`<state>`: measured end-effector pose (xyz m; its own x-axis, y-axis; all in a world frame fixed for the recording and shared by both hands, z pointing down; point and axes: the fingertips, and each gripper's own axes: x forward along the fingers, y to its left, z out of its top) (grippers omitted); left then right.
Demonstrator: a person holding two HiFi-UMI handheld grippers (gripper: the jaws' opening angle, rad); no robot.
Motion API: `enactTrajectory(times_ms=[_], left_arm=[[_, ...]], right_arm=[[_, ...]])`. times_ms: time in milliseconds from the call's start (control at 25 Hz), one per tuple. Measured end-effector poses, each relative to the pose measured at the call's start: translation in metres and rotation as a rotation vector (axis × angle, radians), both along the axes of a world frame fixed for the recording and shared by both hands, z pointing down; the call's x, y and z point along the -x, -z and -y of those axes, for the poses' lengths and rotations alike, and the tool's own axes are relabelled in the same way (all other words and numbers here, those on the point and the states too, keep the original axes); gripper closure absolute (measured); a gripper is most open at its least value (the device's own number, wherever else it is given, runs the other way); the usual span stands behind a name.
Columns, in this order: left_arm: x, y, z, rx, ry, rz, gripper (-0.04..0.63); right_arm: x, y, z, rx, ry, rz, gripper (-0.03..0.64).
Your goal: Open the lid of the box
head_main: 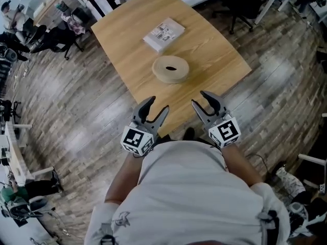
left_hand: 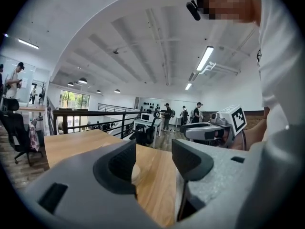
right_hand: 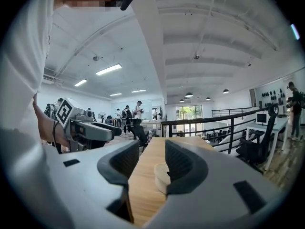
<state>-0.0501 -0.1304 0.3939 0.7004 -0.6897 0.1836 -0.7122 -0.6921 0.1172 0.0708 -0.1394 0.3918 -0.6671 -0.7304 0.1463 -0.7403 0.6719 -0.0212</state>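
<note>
Head view, near to far. White shirt (head_main: 189,188) of the person fills the 6 o'clock part. Just beyond it, a marker cube on each tool: left cube (head_main: 136,139), right cube (head_main: 225,131).

Left claw (head_main: 158,103): jaws apart, nothing between them, held over the near edge of the table (head_main: 219,50). In the left gripper view only bare wood shows in the gap.

Right claw (head_main: 199,97): jaws apart, nothing gripped, also over the near table edge. The two claws sit side by side, near each other but not touching, both pointing toward 12 o'clock.

Round tan box (head_main: 171,69): on the table at 12 o'clock from the claws, apart from both. Low cylinder with a dark oval at the centre of its top. In the right gripper view it shows in the gap ahead of the jaws, partly behind the right-hand jaw, clear of the pads. In the left gripper view only a sliver shows behind the left-hand jaw.

Flat white box (head_main: 163,33): farther on, at about 11 o'clock from the round one, apart from it, lying flat with a printed top, lid down.

Cannot tell which of the two the task means.

Beyond the table: wood floor (head_main: 76,111), office chairs, people at 10 o'clock.
</note>
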Motion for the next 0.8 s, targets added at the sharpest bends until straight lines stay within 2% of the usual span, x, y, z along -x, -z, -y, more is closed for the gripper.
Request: enactTrajectory(times_ms=[520,800], left_arm=[[0.036,-0.024,0.07,0.069,-0.131,0.006,0.37],[0.063,-0.055,0.112,0.12,-0.174,0.012,0.37]], right_arm=[[0.026,-0.029,0.053,0.07,-0.11,-0.049,0.437],[0.057,-0.044,0.081,0.086,-0.138,-0.13,0.437]])
